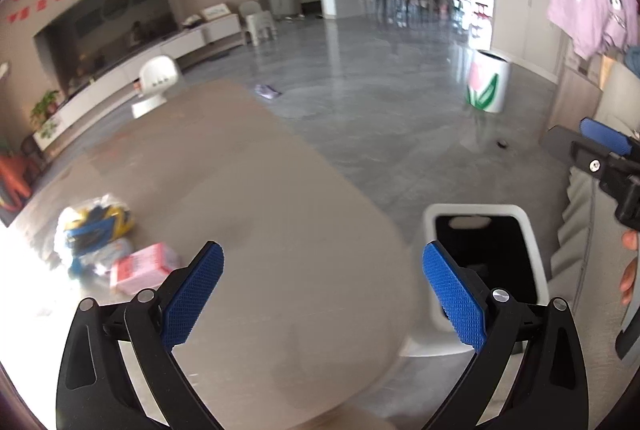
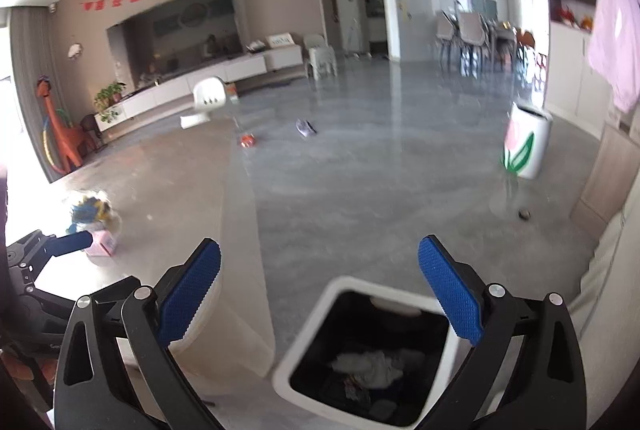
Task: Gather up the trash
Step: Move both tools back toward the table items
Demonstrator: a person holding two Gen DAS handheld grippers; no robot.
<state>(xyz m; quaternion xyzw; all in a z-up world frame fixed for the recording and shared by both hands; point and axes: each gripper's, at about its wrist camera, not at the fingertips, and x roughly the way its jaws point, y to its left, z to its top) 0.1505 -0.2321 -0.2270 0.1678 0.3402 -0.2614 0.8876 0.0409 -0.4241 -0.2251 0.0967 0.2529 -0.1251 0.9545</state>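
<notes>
Crumpled wrappers and pink packet [image 1: 144,267] heaped on beige tabletop [image 1: 260,222], white square bin [image 2: 308,342] beside it holding paper, left gripper [image 1: 322,294] spread empty, right gripper [image 2: 320,290] spread over bin.

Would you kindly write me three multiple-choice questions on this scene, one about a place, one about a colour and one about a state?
1. Where does the pink packet lie?
A. on the table
B. in the bin
C. on the floor

2. What colour is the rim of the bin near the grippers?
A. red
B. white
C. green

3. How does the right gripper stand?
A. shut on a wrapper
B. shut and empty
C. open and empty

Answers: 1 A, it rests on the table beside the pile of wrappers. 2 B, the rim is white around a dark inside. 3 C, its blue pads are wide apart above the bin with nothing between them.
</notes>
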